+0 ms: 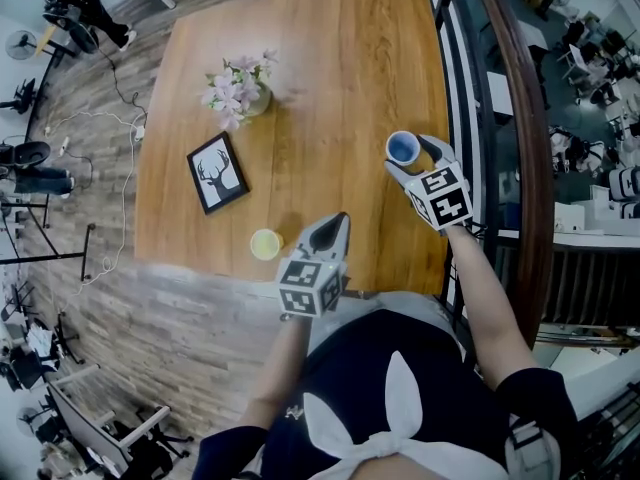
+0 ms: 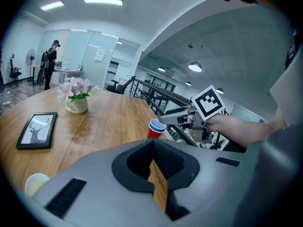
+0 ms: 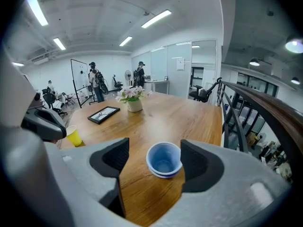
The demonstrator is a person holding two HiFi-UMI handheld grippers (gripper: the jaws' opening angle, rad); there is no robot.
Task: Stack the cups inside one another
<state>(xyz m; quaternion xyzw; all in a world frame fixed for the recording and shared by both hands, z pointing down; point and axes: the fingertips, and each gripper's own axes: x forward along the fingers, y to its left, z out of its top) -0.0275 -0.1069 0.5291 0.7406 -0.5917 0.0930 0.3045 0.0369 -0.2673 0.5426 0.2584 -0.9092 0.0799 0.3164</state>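
A red cup with a blue cup nested in it (image 1: 402,148) (image 2: 155,128) (image 3: 164,160) stands near the right edge of the wooden table (image 1: 320,58). My right gripper (image 1: 407,153) (image 3: 155,157) is open around it: the right pad is close against the rim and the left pad stands apart. A yellow cup (image 1: 265,243) (image 2: 36,183) (image 3: 74,136) stands alone near the table's front edge. Just to its right is my left gripper (image 1: 338,220) (image 2: 152,143), shut with nothing in it.
A vase of pink flowers (image 1: 245,93) and a framed deer picture (image 1: 217,173) sit on the left half of the table. A dark curved railing (image 1: 525,138) runs close along the table's right side. People stand far off in the room.
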